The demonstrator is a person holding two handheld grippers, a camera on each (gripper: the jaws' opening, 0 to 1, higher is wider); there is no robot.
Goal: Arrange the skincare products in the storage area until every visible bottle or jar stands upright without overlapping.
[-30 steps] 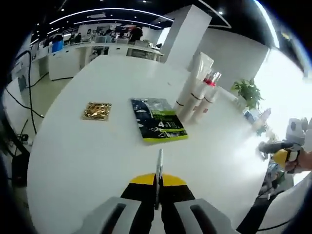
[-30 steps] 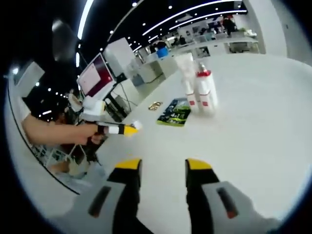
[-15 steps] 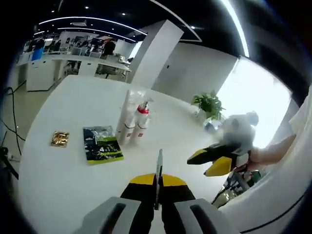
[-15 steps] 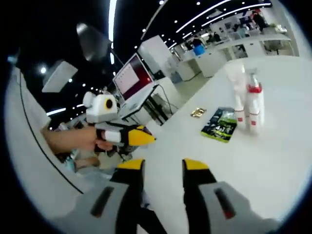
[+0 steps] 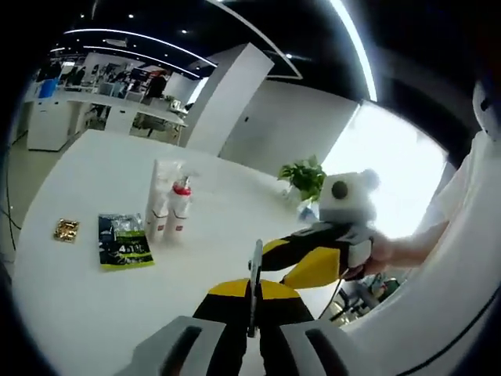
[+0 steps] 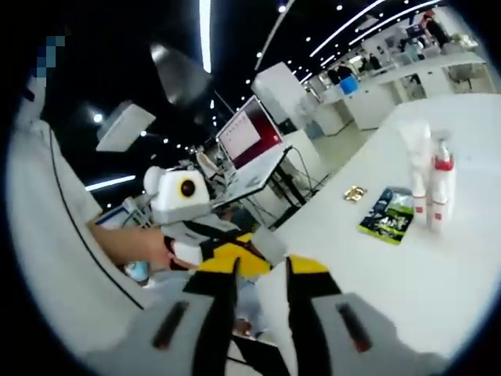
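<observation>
Here, nearest in the left gripper view, the left gripper [image 5: 252, 301] has its yellow-tipped jaws pressed together with a thin edge between them, holding nothing. Just beyond it, the right gripper [image 5: 313, 254] reaches in from the right, gripped by a hand [image 5: 383, 252]. In the right gripper view, the right gripper [image 6: 261, 274] shows its jaws at a narrow gap, nothing between them; the left gripper [image 6: 223, 247] sits just past them, held by the person's hand [image 6: 129, 244].

Both grippers hover above the near edge of the round white tabletop [image 5: 70, 305]. Farther in, toward the middle of the tabletop, a dark flat sachet with green print [image 5: 124, 242] lies flat, with a small gold packet [image 5: 66, 230] near it, apart from it, toward the tabletop's left edge. Just behind the sachet stand the skincare bottles: a white spray bottle with a red collar [image 5: 179, 210] upright, and a taller white tube [image 5: 160, 202] standing just beside it, close enough that touching cannot be told.

Beyond the tabletop's far edge, a potted plant [image 5: 301, 174] stands, and a white pillar [image 5: 227, 98] rises behind.
</observation>
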